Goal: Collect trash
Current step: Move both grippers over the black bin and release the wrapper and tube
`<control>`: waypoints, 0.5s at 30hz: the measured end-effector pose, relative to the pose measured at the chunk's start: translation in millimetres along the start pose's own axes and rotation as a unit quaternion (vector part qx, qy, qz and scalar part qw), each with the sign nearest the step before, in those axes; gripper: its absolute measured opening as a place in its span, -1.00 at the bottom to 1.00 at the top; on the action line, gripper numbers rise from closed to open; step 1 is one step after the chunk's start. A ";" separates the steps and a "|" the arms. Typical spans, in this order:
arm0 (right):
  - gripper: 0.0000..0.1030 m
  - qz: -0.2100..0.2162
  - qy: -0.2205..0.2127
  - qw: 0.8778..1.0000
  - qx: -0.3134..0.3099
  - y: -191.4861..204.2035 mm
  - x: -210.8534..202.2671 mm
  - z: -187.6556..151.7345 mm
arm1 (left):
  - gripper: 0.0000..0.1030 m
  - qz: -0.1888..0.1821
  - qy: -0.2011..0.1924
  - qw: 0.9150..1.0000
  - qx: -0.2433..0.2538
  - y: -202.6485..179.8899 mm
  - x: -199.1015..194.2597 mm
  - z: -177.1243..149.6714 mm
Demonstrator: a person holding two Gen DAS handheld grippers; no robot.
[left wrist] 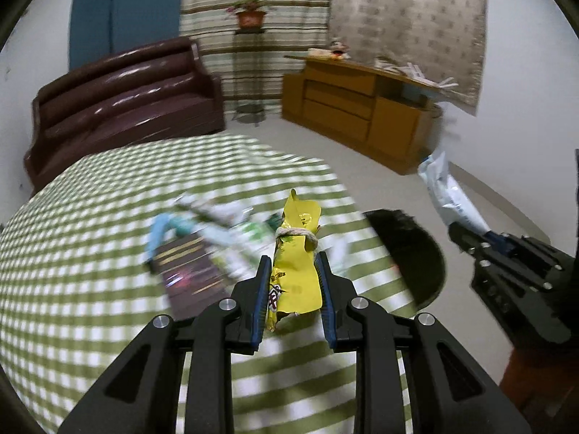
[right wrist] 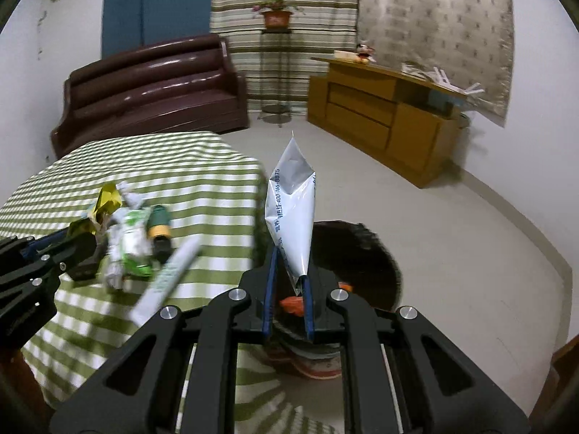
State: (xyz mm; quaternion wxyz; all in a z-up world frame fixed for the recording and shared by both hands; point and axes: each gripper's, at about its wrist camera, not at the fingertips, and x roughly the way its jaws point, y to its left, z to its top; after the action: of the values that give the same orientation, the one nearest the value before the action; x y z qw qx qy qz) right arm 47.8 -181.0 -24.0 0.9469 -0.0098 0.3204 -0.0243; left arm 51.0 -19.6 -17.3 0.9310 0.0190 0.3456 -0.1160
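The white pouch [right wrist: 291, 209], pinched upright by the right gripper [right wrist: 289, 282], is held nearer the black bin [right wrist: 365, 253] than the yellow wrapper [left wrist: 295, 260] clamped in the left gripper [left wrist: 295, 285].

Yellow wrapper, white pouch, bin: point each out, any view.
yellow wrapper [left wrist: 295, 275]: left wrist view, its middle, between the left gripper's pads.
white pouch [right wrist: 291, 213]: right wrist view, printed face above the right gripper's pads.
bin [right wrist: 380, 264]: right wrist view, black liner, right side.
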 end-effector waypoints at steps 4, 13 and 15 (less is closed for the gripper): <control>-0.75 -0.013 0.002 1.000 0.013 -21.3 7.5 1.0 | -0.50 -0.018 -0.003 1.000 0.025 -31.4 15.1 12.5; -0.75 -0.018 0.012 0.999 0.042 -52.8 28.8 3.0 | -0.50 -0.022 0.007 0.998 0.051 -69.5 56.5 32.6; -0.75 -0.018 0.014 0.999 0.045 -57.6 33.5 3.6 | -0.50 -0.020 0.010 0.998 0.055 -75.2 63.7 34.7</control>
State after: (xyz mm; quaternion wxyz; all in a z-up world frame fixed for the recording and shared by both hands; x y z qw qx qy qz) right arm 74.3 -240.2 -39.4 0.9412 0.0279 0.3319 -0.0557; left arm 102.7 -109.6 -28.9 0.9226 0.0647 0.3480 -0.1536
